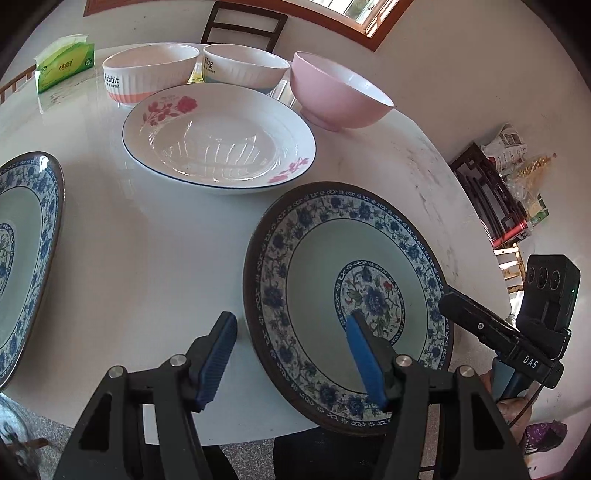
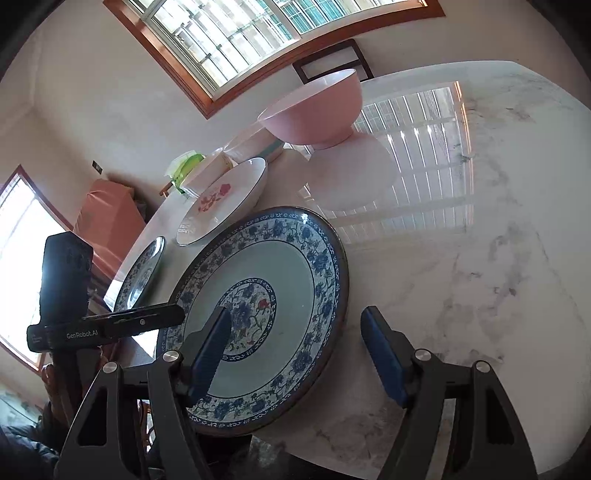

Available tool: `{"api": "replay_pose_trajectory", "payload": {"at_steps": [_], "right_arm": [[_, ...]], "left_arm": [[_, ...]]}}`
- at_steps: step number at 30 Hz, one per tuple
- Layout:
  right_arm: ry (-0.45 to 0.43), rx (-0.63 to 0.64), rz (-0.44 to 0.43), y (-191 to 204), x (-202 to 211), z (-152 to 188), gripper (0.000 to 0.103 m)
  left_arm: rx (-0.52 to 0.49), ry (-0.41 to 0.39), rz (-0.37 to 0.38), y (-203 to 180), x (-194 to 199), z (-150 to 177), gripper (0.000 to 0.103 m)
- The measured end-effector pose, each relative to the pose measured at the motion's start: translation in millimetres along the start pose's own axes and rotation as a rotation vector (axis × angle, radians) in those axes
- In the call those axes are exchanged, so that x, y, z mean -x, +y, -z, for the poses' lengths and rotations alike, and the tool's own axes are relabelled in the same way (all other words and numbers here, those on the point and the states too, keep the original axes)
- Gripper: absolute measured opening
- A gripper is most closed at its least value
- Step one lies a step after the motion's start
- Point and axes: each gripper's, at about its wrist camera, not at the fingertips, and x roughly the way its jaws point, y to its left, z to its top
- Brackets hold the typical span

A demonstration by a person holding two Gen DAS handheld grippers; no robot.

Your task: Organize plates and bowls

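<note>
A blue-and-white floral plate [image 1: 332, 266] [image 2: 280, 266] lies at the table's near edge, its near rim reaching past the edge. My left gripper [image 1: 291, 358] is open and straddles the plate's left rim, one pad over the dish and the other over the table. My right gripper [image 2: 297, 358] is open and straddles the opposite rim the same way. A second matching plate [image 1: 22, 258] [image 2: 142, 273] sits to the left. Behind are a white plate with red flowers [image 1: 218, 136] [image 2: 225, 199], a pink bowl [image 1: 336, 92] [image 2: 314, 107] and two white ribbed bowls [image 1: 147, 74] [image 1: 243, 68].
A green tissue pack [image 1: 62, 62] stands at the table's [image 1: 129, 229] far left. A dark chair [image 1: 243, 26] is behind the table. Boxes and bags [image 1: 498, 192] are piled on the floor to the right. The marble top [image 2: 480, 258] stretches bare to the right of the plate.
</note>
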Motion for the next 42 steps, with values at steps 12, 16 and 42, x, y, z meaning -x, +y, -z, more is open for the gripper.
{"api": "replay_pose_trajectory", "payload": {"at_steps": [12, 16, 42], "right_arm": [[-0.021, 0.044, 0.102, 6, -1, 10, 0.026], [-0.031, 0.034, 0.109, 5, 0, 12, 0.025], [-0.014, 0.027, 0.077, 29, -12, 24, 0.023]], "left_arm": [[0.055, -0.065, -0.088, 13, 3, 7, 0.022], [0.058, -0.074, -0.086, 13, 3, 9, 0.022], [0.069, -0.180, -0.146, 17, 37, 19, 0.022]]}}
